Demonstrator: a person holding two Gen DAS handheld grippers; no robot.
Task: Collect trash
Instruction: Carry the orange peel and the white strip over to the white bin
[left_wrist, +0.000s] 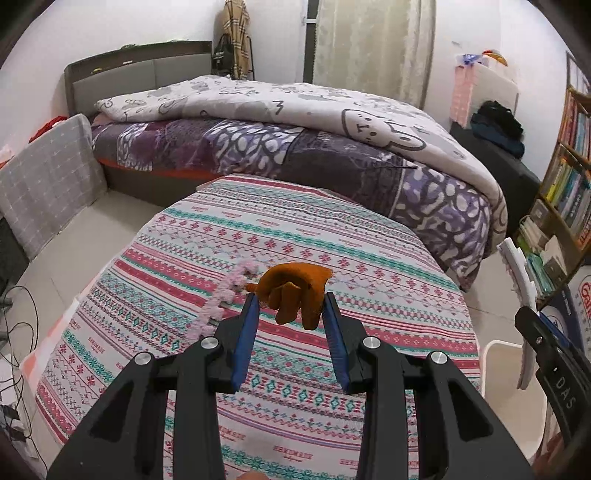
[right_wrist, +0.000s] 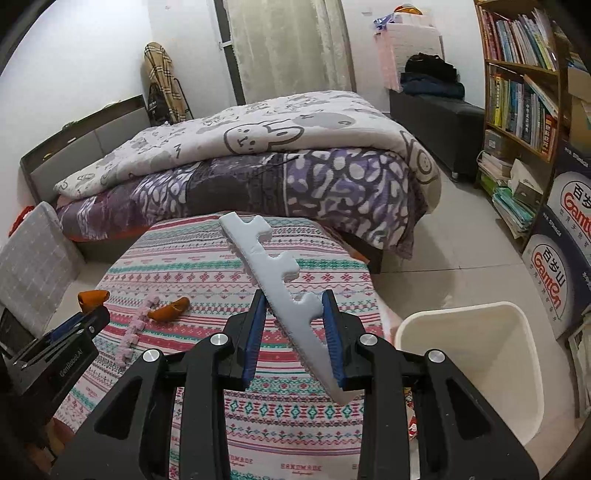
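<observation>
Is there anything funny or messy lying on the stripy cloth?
Yes. An orange peel piece and a fuzzy pink strip lie loose on the patterned cloth, like litter not yet picked up. The white bin stands beside it on the floor.

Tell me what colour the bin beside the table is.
White bin, best seen in the right wrist view.

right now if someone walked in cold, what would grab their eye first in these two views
Probably the long white foam strip with notched edges, clamped crosswise in the right gripper above the striped tablecloth. Next, the orange peel pinched in the left gripper over the same cloth, with a pink fuzzy strip lying just left of it. The white bin stands open on the floor at the table's right.
</observation>
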